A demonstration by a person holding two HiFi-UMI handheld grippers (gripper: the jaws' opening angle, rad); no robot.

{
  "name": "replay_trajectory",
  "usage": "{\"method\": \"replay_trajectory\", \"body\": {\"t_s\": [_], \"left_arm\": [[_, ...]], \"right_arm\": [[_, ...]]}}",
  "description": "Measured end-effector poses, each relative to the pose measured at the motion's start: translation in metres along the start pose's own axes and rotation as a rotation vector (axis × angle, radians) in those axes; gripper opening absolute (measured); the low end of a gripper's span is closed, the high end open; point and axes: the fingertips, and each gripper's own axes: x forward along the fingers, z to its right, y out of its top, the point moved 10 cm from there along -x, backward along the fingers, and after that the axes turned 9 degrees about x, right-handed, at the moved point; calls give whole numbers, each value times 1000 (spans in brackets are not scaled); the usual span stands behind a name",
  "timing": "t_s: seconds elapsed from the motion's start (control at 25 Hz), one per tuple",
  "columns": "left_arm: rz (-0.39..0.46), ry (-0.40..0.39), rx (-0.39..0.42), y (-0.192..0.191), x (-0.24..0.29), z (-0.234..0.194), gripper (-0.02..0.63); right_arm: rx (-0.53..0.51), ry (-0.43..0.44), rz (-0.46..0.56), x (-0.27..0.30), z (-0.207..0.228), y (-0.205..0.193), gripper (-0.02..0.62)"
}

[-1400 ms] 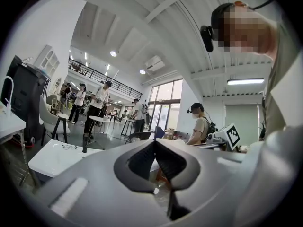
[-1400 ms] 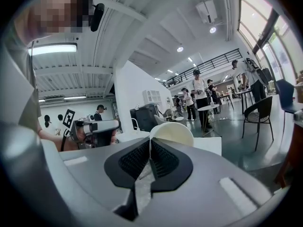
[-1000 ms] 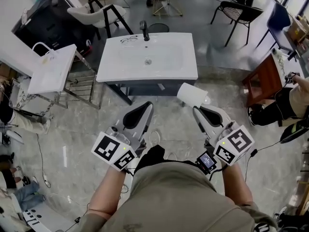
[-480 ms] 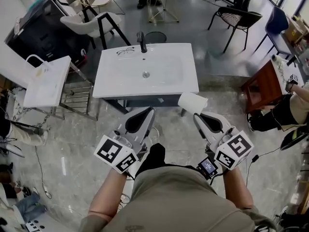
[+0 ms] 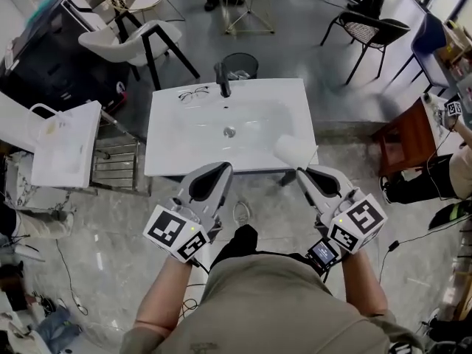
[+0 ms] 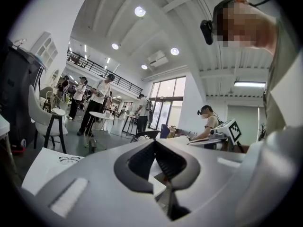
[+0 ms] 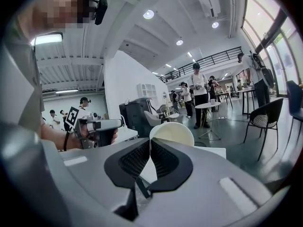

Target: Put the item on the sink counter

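The right gripper (image 5: 302,172) has its 2 jaws pressed almost together on the wall of a white cup (image 5: 293,150), which sticks out ahead of their tips. In the right gripper view the cup (image 7: 171,132) shows as a pale round shape just past the black pads, its edge pinched between them. From the head view the cup lies tilted over the front right corner of the white bench (image 5: 184,146); whether it touches the surface cannot be told.

The left gripper (image 5: 222,169) is level with the right one, its tips at the bench's front edge. Its 2 jaws meet at the tips with nothing between them (image 6: 154,144).

The bench holds a sunken basin with a drain (image 5: 230,132), and a dark tap (image 5: 223,78) stands at its back edge. A pair of glasses (image 5: 193,92) lies just left of the tap. A black bin (image 5: 240,65) stands on the floor behind the bench.
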Motion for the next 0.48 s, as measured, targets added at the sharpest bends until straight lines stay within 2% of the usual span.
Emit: {"method": "replay_trajectory", "body": {"t_s": [0.2,0.48], "left_arm": [[-13,-9,-11,-5,32,-63,8],[-23,-42,-14,0,59,-116,8]], "right_arm": [[-4,-27,-13,60,30,14,21],[-42,-65,-66,116,55,30,21]]}}
